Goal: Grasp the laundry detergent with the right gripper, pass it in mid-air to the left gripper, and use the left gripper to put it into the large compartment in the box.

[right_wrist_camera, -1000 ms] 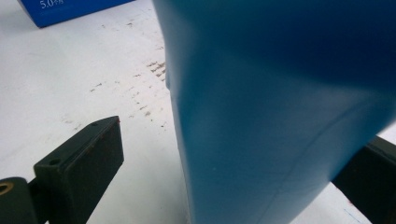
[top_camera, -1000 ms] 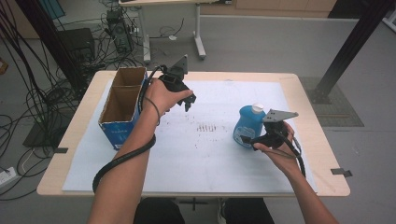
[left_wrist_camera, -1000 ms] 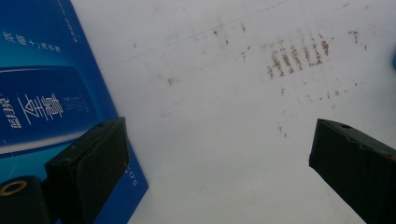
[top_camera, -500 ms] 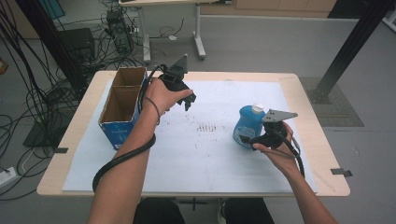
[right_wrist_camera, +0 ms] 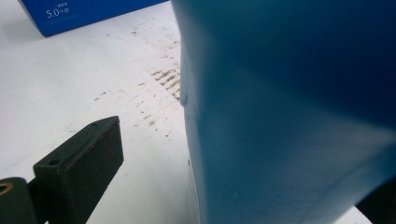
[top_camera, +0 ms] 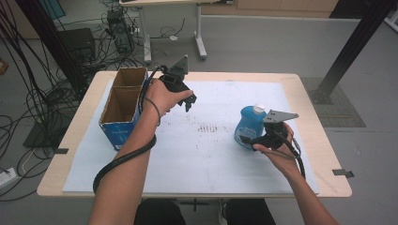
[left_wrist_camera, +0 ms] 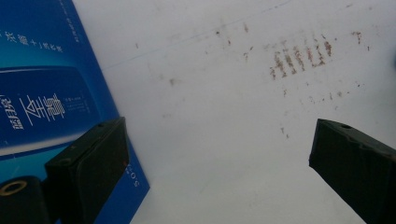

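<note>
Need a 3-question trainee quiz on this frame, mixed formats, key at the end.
1. True or false: the left tool is shut on the cardboard box.
2. What stands between the right tool's jaws? A) blue bottle B) cup C) sponge
3. Fill in: the brown marks on the white sheet lie between the box and the ____.

Key: 1 false, its jaws stand wide apart over the sheet; 2 A; 3 bottle.

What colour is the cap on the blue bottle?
White; the cap tops the blue bottle, and it shows best in the high view.
</note>
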Demonstrator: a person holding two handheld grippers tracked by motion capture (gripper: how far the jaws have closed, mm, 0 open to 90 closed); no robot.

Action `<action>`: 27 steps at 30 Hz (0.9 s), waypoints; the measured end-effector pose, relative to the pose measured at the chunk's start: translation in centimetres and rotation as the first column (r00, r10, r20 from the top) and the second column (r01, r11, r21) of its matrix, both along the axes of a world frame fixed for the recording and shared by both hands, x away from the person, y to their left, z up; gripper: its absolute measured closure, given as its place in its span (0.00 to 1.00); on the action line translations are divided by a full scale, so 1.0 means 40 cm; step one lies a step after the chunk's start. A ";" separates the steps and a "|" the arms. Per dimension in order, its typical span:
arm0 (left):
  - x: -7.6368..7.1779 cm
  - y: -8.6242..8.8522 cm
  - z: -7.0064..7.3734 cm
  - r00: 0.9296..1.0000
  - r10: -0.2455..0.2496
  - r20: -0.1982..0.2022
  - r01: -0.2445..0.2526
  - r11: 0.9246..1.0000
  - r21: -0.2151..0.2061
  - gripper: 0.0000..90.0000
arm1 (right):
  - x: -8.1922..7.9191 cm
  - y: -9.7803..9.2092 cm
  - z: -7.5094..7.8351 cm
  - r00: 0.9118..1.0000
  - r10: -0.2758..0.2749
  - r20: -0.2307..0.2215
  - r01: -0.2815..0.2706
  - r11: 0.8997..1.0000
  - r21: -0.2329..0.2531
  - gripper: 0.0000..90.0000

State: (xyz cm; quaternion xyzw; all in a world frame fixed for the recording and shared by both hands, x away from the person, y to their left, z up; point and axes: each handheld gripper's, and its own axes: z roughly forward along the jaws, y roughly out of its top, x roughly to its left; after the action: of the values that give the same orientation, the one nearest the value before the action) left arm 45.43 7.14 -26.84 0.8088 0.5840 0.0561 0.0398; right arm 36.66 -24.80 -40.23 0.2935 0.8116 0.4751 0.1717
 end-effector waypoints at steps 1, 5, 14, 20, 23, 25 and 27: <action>0.000 0.000 0.001 1.000 0.000 0.000 0.000 1.000 0.000 0.06 | 0.000 0.001 0.000 1.000 0.000 0.001 0.000 1.000 0.000 0.02; 0.000 0.000 0.002 1.000 0.001 0.004 -0.001 1.000 0.000 0.06 | 0.000 0.002 0.000 1.000 -0.001 0.002 0.001 1.000 0.002 0.02; 0.001 -0.001 0.001 1.000 0.001 0.004 -0.001 1.000 -0.003 0.06 | 0.000 0.000 0.004 1.000 -0.007 0.016 0.007 1.000 0.012 0.02; 0.001 0.000 0.002 1.000 -0.003 0.005 0.003 1.000 -0.002 0.06 | 0.000 0.002 0.004 1.000 -0.005 0.014 0.004 1.000 0.013 0.02; 0.000 0.002 0.002 1.000 0.000 0.004 0.000 1.000 -0.002 0.06 | -0.001 0.003 0.004 1.000 -0.003 0.016 0.003 1.000 0.015 0.02; 0.000 0.003 0.003 1.000 0.002 0.005 -0.002 1.000 -0.001 0.06 | -0.001 0.003 0.004 1.000 -0.002 0.016 0.002 1.000 0.017 0.02; 0.000 0.003 0.004 1.000 0.000 0.004 0.000 1.000 0.000 0.06 | 0.000 0.003 0.004 1.000 -0.001 0.016 0.001 1.000 0.018 0.02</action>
State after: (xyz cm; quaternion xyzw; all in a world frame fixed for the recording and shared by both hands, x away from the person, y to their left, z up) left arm 45.43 7.27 -26.68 0.8087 0.5839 0.0576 0.0408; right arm 36.64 -24.67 -40.09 0.2917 0.8056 0.4847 0.1759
